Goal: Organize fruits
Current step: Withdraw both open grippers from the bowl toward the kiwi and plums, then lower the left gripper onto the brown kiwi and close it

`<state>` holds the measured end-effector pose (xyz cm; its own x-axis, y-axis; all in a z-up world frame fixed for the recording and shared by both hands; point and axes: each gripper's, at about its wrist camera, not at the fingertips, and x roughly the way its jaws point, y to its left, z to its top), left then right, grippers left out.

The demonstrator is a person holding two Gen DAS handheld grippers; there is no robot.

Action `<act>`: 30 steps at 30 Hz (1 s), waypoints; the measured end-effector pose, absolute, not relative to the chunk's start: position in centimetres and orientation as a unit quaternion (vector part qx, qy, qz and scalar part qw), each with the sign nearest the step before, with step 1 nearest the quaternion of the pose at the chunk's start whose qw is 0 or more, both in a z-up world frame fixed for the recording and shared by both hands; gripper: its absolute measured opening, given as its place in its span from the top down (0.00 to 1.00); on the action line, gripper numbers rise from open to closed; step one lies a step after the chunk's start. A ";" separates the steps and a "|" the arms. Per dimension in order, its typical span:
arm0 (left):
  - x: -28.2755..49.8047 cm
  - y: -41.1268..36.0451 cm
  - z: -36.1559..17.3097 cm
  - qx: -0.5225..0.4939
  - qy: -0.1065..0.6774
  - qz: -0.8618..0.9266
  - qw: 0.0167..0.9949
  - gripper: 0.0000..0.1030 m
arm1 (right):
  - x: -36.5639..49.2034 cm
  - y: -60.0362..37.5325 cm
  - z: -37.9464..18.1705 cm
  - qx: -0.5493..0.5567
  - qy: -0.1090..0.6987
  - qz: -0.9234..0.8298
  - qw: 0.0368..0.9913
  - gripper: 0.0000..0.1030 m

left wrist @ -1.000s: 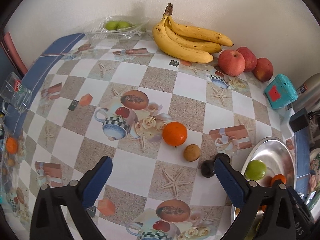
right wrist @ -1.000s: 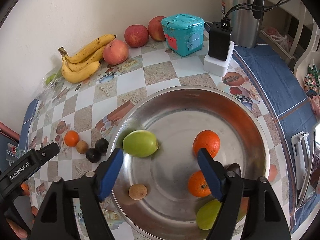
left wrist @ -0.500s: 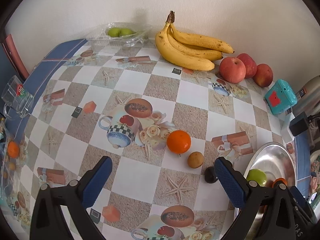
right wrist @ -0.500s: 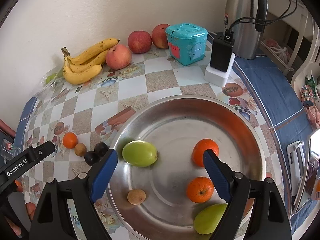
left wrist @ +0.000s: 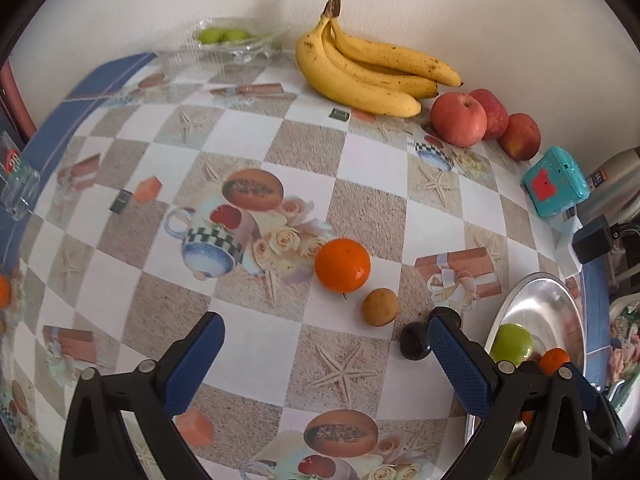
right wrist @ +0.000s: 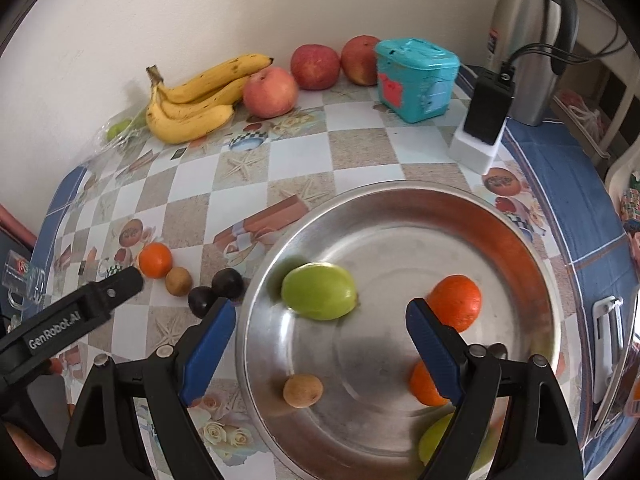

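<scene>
Over round steel basin, right gripper hovering, blue pads spread wide after just opening, nothing between; green fruit sitting inside basin; left gripper hanging agape over checkered tablecloth, near loose round orange mandarin, empty.

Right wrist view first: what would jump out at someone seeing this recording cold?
The big steel pan fills the near right of the table, with a green fruit, two oranges and a small brown fruit in it. Against the wall lie a banana bunch and red apples, beside a teal box. The right gripper hangs open over the pan, nothing between its jaws.
</scene>
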<state>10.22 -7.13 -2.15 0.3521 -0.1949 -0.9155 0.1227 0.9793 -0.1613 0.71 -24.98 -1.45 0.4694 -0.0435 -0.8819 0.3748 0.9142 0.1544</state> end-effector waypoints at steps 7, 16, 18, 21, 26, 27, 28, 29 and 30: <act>10.6 -7.2 -2.7 -0.049 0.550 -0.103 0.827 0.01 | 1.5 -23.9 -1.9 0.158 0.503 -0.110 0.843 0.15; 11.0 -8.6 -3.4 -0.041 0.544 -0.119 0.830 0.09 | 2.1 -24.0 -2.2 0.164 0.500 -0.109 0.843 0.15; 11.2 -8.7 -3.6 -0.041 0.544 -0.118 0.830 0.10 | 2.3 -24.1 -2.2 0.161 0.499 -0.111 0.844 0.15; 11.5 -8.9 -4.0 -0.047 0.548 -0.119 0.827 0.13 | 2.4 -24.5 -2.2 0.163 0.497 -0.116 0.844 0.15; 11.7 -9.1 -4.7 -0.057 0.555 -0.122 0.821 0.22 | 2.4 -25.3 -2.2 0.165 0.495 -0.127 0.844 0.15; 11.8 -9.2 -4.8 -0.058 0.555 -0.123 0.820 0.24 | 2.4 -25.4 -2.2 0.165 0.494 -0.128 0.844 0.15; 11.8 -9.2 -4.9 -0.059 0.556 -0.123 0.820 0.27 | 2.4 -25.5 -2.2 0.167 0.494 -0.129 0.844 0.15; 11.9 -9.3 -5.1 -0.059 0.558 -0.123 0.819 0.29 | 2.5 -25.6 -2.2 0.168 0.494 -0.130 0.843 0.15; 11.9 -9.3 -5.2 -0.060 0.559 -0.123 0.818 0.30 | 2.5 -25.7 -2.2 0.168 0.494 -0.130 0.843 0.15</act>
<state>11.92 -9.32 -5.16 0.3442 -0.2683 -0.8997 0.1350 0.9625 -0.2354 2.48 -25.70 -2.24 0.4787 -0.0538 -0.8763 0.3857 0.9095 0.1548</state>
